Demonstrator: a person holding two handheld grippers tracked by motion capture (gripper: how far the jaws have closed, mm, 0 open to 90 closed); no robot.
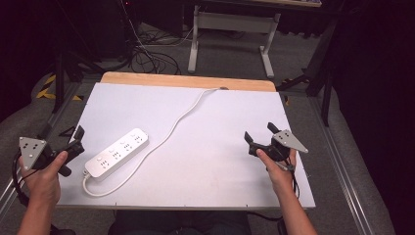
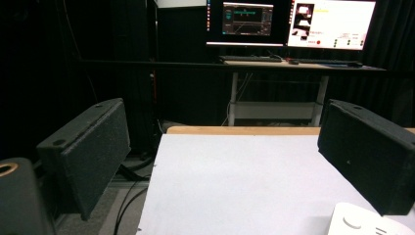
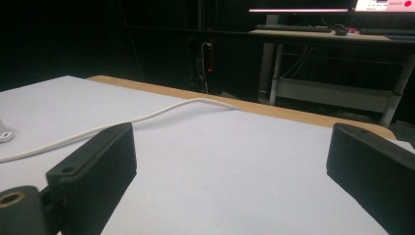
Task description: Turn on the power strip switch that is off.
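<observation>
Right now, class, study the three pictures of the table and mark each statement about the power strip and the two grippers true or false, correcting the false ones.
1. The white power strip lies nearer the left gripper than the right gripper. True.
2. The right gripper is clamped on the power strip's cable. False: its jaws stand open over the bare white table, apart from the cable.
3. The left gripper's jaws are open with nothing between them. True.
4. The cable runs off the near edge of the table, toward the person. False: it curves away to the far edge, by the wooden strip.
5. A plug is inserted in the power strip. False: its sockets look empty.
</observation>
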